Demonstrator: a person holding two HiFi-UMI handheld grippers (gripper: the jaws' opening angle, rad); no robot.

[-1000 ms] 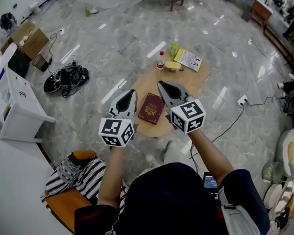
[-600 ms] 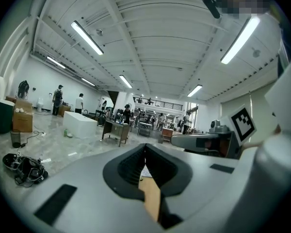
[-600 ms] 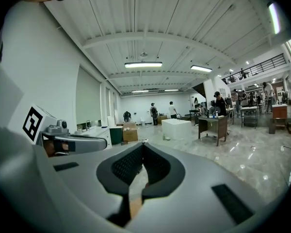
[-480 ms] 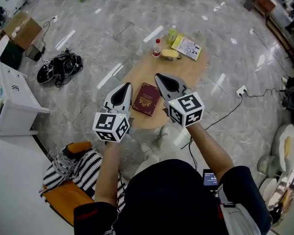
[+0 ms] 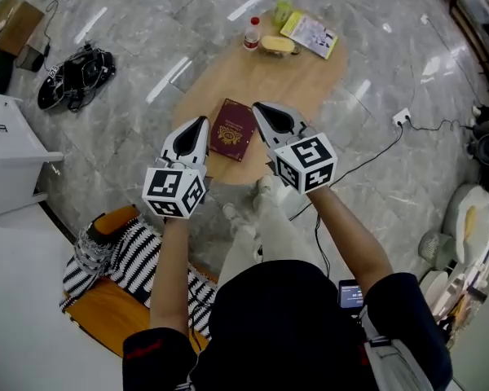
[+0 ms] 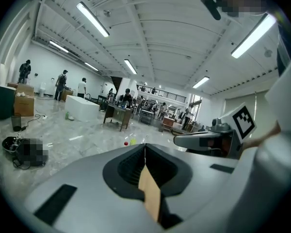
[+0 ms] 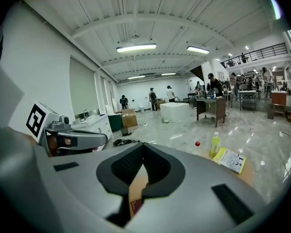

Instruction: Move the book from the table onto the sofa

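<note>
A dark red book [image 5: 232, 129] lies flat near the front end of the oval wooden table [image 5: 293, 80]. My left gripper [image 5: 203, 121] is shut and empty, its tip just left of the book. My right gripper [image 5: 256, 107] is also shut and empty, just right of the book's far corner. Both hover above the table, apart from the book. In the left gripper view the shut jaws [image 6: 144, 146] hide the book. A sliver of the book [image 7: 135, 206] shows under the right gripper [image 7: 143, 145]. The orange sofa [image 5: 106, 332] with a striped blanket [image 5: 143, 271] is at the lower left.
At the table's far end stand a red-capped bottle [image 5: 250, 32], a green bottle [image 5: 284, 10] and a yellow booklet [image 5: 310, 32]. A black bag [image 5: 73, 76] and a white cabinet [image 5: 8, 161] are on the left. A cable runs from a floor socket [image 5: 403, 119].
Both grippers have sunk toward the table and now flank the book. The jaws stayed shut. The book has not moved on the table.
</note>
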